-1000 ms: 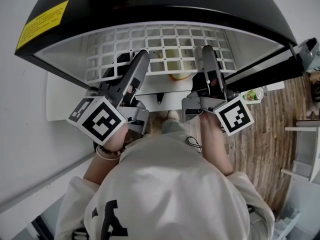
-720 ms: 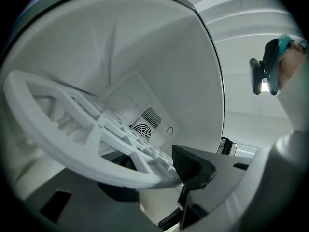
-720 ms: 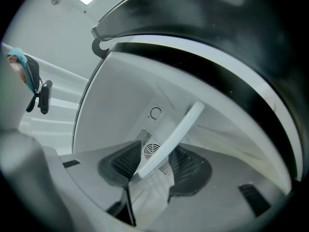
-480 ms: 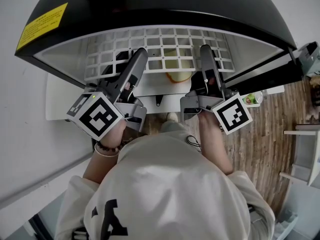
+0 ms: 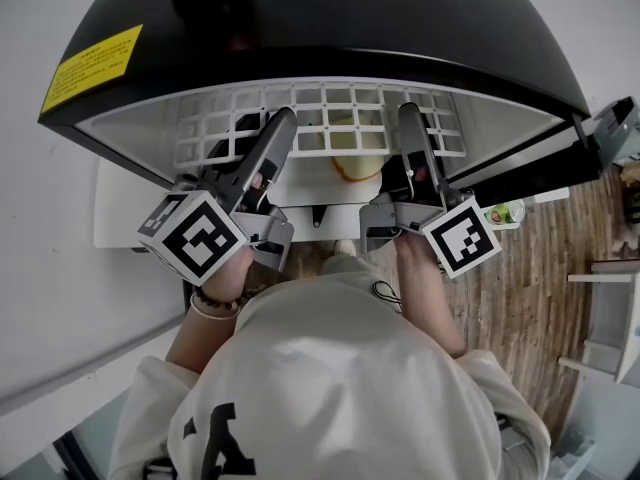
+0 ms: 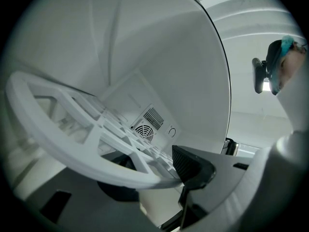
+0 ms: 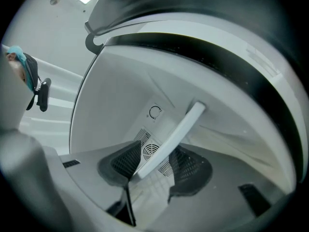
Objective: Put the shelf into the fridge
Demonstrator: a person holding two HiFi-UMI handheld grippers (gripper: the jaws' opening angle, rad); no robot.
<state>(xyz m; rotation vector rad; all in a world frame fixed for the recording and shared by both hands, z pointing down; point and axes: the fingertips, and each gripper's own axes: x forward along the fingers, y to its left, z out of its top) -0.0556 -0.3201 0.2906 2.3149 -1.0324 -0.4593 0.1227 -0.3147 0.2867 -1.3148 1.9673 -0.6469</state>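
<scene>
Since the left gripper and right gripper each have jaws clamped on the near rim of the shelf, partway inside the fridge, an uneven push can skew it and wedge a corner. Letting go before it seats likely drops it.

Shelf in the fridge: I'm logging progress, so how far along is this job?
Done: the shelf is lifted and reaches well inside the open fridge. In hand: the left gripper and right gripper grip its front rim. Left: slide it fully in, settle it level, release. I can't tell whether it's seated yet.
</scene>
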